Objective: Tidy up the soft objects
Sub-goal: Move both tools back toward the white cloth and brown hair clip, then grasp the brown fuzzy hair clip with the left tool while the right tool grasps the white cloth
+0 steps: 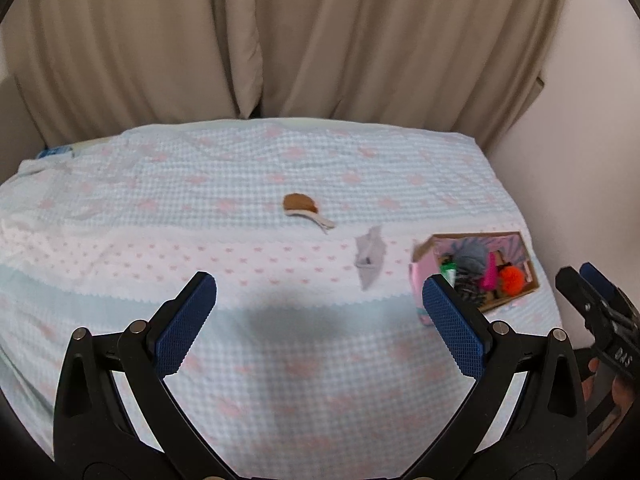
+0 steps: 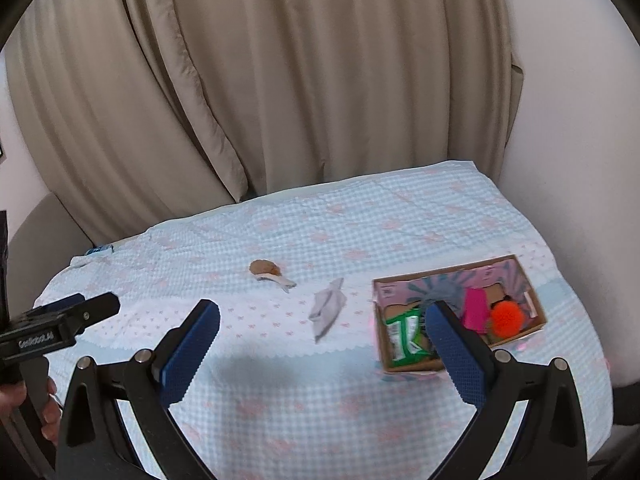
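A brown soft drumstick toy (image 1: 302,207) (image 2: 270,271) lies mid-bed. A crumpled white cloth (image 1: 369,257) (image 2: 327,307) lies to its right. A cardboard box (image 1: 524,258) (image 2: 532,300) at the right holds an orange pom-pom (image 1: 512,279) (image 2: 506,318), a pink item (image 2: 474,308), a green packet (image 2: 406,336) and a grey soft thing (image 1: 470,256). My left gripper (image 1: 320,320) is open and empty above the near bed. My right gripper (image 2: 326,340) is open and empty, its right finger in front of the box.
The bed has a light blue checked cover (image 1: 240,360) (image 2: 320,400) with pink patterns. Beige curtains (image 1: 300,40) hang behind it. A pale wall (image 2: 568,140) is at the right. The right gripper shows at the left wrist view's right edge (image 1: 592,292).
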A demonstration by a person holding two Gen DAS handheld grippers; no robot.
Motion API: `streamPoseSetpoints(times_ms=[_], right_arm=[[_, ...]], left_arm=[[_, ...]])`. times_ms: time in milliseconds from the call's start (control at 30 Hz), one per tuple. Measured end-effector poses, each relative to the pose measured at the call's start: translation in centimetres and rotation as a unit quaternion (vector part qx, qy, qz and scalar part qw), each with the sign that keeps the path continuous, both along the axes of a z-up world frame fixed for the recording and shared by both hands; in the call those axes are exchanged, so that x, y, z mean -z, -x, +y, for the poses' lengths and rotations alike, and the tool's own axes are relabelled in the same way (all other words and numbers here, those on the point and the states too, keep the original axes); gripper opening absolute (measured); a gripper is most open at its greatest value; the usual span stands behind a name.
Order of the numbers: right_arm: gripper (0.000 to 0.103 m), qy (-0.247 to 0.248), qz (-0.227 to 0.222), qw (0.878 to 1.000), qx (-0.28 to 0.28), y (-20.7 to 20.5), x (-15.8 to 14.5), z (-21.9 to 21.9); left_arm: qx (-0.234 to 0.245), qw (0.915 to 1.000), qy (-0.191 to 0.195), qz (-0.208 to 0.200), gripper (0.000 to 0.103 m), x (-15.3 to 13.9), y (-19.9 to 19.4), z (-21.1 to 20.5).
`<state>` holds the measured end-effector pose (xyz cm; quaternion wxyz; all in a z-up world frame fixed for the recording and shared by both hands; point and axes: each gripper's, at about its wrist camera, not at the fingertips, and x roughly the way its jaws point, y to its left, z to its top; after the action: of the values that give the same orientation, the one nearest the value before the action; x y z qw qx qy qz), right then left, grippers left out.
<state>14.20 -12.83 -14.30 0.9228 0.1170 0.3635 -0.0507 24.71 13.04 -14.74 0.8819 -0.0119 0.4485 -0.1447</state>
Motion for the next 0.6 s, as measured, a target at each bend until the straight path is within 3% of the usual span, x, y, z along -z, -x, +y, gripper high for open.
streamPoseSetpoints(times_ms=[233,600], right_arm=[[0.103,0.025,0.01,1.0,0.002,-4.8,4.8,3.8],[0.098,0.041,0.054,0.998,-0.007,-14.1,19.5,5.8]], left_arm=[[0.019,0.9996,0.013,0.019,0.103,5.7,-7.8,0.5],[0.048,0.9971,0.019,0.056,0.101,21.1,-21.0,-3.8]])
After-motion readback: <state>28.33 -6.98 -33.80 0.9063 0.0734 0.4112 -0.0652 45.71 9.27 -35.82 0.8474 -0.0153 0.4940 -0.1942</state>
